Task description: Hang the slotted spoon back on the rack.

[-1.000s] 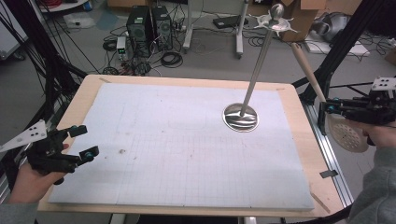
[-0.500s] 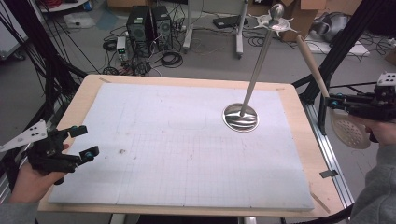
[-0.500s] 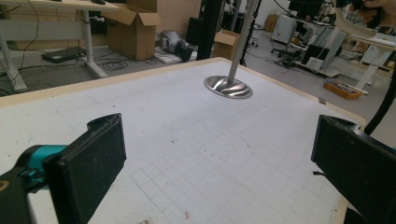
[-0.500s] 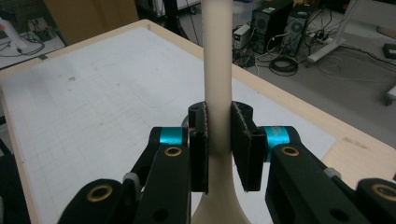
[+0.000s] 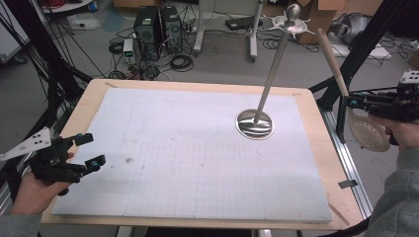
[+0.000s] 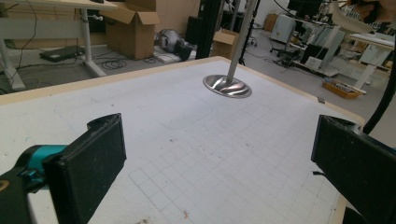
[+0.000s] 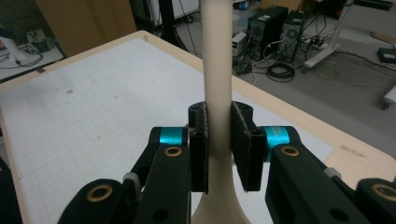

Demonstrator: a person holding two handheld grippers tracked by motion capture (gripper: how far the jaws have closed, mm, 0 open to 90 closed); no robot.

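Observation:
A beige slotted spoon (image 5: 368, 133) hangs off the table's right edge, its long handle (image 5: 330, 54) slanting up and left. My right gripper (image 5: 349, 102) is shut on that handle just above the head. In the right gripper view the pads (image 7: 201, 140) press the handle (image 7: 217, 56) from both sides, and my right gripper (image 7: 218, 140) points over the table. A metal stand with a round base (image 5: 254, 124) and a hooked top (image 5: 291, 19) rises from the white mat. At the table's left edge my left gripper (image 5: 95, 149) is open and holds nothing; its jaws stand wide in its own view (image 6: 219, 158), facing the stand base (image 6: 227, 86).
A white gridded mat (image 5: 197, 148) covers the wooden table (image 5: 316, 148). Black frame struts (image 5: 360, 54) stand close to the right gripper. Computers (image 5: 158, 24), cables and cardboard boxes sit on the floor beyond the far edge.
The right gripper and the spoon have shifted slightly upward, and the handle's tip now sits a little higher. The left gripper has not moved.

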